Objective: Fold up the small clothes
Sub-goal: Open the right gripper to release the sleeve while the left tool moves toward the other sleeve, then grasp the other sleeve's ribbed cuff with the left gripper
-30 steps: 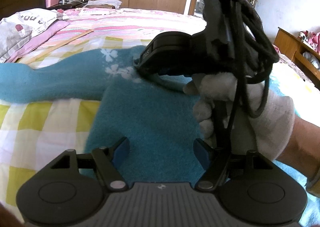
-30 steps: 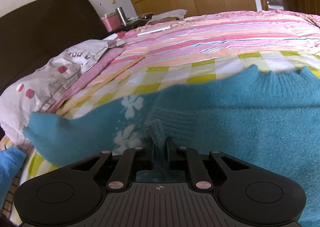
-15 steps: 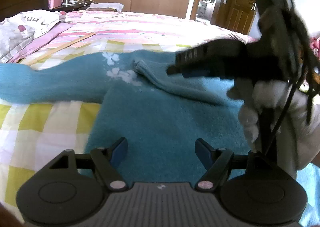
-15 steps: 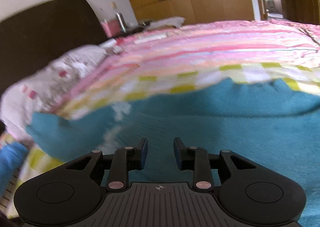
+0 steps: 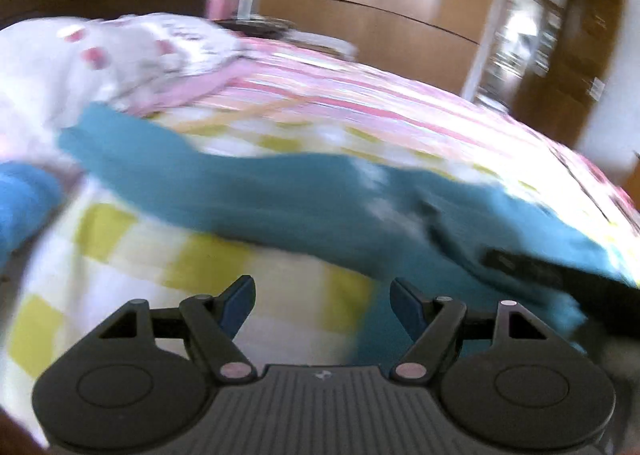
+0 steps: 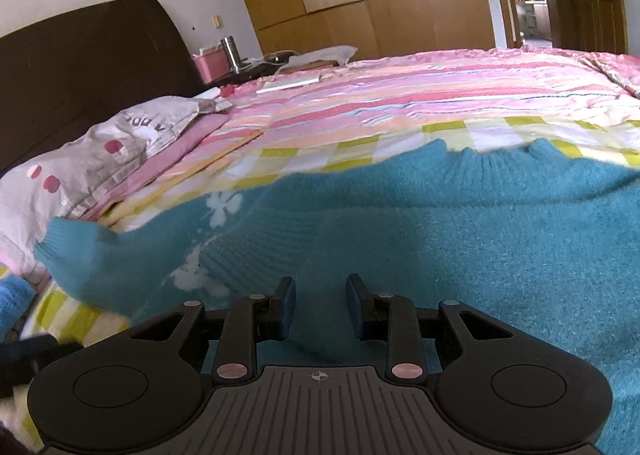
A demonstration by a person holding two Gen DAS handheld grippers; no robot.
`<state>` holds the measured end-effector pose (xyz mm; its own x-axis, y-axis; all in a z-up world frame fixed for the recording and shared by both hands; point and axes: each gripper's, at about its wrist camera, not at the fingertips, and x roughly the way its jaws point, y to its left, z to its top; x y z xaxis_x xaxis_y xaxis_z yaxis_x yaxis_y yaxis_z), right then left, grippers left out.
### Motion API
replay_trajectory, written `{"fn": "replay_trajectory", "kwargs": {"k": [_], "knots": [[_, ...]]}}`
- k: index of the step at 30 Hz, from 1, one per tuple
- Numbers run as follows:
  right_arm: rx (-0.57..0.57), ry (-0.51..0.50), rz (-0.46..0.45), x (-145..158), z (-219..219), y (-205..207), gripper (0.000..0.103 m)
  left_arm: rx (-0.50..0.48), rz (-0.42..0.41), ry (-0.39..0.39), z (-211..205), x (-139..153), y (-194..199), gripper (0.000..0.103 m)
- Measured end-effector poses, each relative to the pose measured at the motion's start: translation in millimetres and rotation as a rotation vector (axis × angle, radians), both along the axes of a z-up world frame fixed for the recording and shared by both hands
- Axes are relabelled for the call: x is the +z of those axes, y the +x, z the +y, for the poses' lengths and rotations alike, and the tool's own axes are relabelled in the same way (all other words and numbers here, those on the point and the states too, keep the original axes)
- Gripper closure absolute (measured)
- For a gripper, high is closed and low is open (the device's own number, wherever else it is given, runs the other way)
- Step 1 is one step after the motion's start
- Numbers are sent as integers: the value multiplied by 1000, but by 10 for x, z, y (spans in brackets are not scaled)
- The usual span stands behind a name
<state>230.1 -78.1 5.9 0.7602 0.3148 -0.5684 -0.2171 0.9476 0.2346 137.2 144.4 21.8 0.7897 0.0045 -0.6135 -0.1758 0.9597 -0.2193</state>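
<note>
Right gripper point(image 6: 320, 305): jaws partly apart, empty over the teal sweater point(image 6: 460, 255).
Left gripper point(image 5: 322, 305): jaws wide apart, empty, above the checked bedspread point(image 5: 132, 251).

Ahead of your tongs: wooden wardrobe point(image 6: 360, 3) along the far wall, dark headboard point(image 6: 80, 67) to their left, open doorway point(image 6: 528, 11) to their right. Daylight washes the striped bedspread point(image 6: 440, 95).
</note>
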Motion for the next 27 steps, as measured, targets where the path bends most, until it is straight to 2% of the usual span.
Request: {"fn": "replay_trajectory", "kwargs": {"k": [6, 9, 12, 16, 23, 27], "knots": [[-32, 51, -17, -25, -14, -75, 73, 229, -24, -90, 789, -82, 144, 24], [-17, 27, -35, -25, 58, -123, 73, 320, -3, -69, 1061, -184, 252, 25], [-4, -10, -56, -46, 124, -147, 72, 357, 13, -108, 1249, -279, 354, 25], [-3, 6, -58, -62, 102, -144, 72, 374, 15, -131, 1416, -359, 497, 25], [-4, 0, -66, -77, 120, -161, 72, 416, 9, -107, 1543, -401, 753, 25], [-4, 1, -66, -79, 119, -163, 72, 430, 10, -62, 1524, -406, 844, 25]]}}
